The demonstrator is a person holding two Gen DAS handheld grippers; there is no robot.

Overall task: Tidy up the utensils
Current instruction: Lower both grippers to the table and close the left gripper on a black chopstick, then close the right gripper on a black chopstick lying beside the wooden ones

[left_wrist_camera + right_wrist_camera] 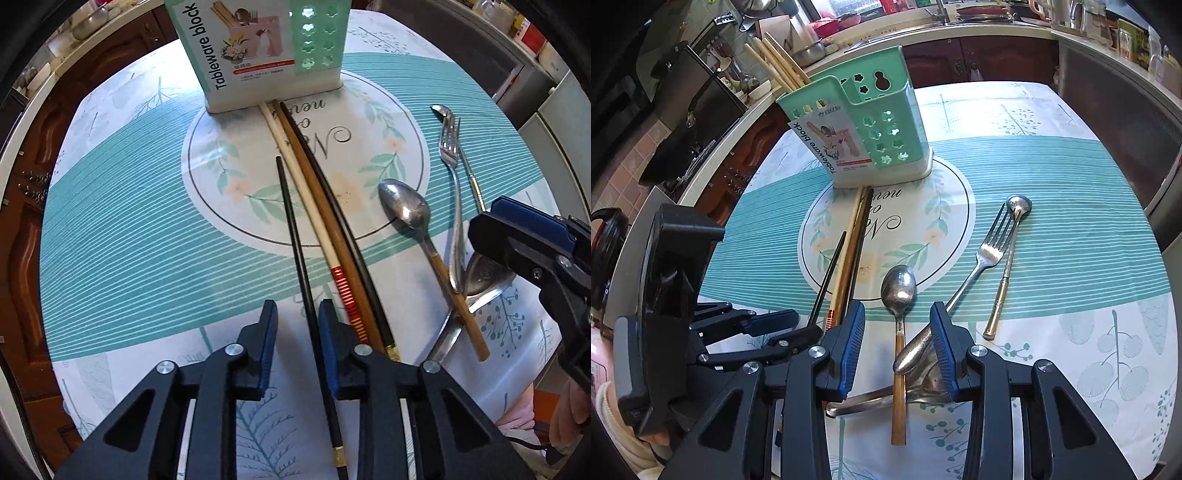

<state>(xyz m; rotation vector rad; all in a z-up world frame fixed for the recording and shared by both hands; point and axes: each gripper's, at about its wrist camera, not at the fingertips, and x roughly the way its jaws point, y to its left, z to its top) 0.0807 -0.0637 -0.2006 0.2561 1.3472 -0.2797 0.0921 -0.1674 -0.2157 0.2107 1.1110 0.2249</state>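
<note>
Barely started: a few pale chopsticks stand in the holder; everything else lies on the counter. My left gripper is narrowed around a black chopstick, not visibly clamped; my right gripper sits apart over a spoon and fork.

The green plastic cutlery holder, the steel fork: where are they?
Green plastic cutlery holder (882, 122), right wrist view, perforated front wall.
Steel fork (988, 254), right wrist view, base of its tines.

Both your wrist cameras look steeply down at the same bench from close above.

Your left view faces along its tongs toward the green holder; your right view sits beside it, angled in. Both share the holder, chopsticks and spoon, and each sees the other tongs.
</note>
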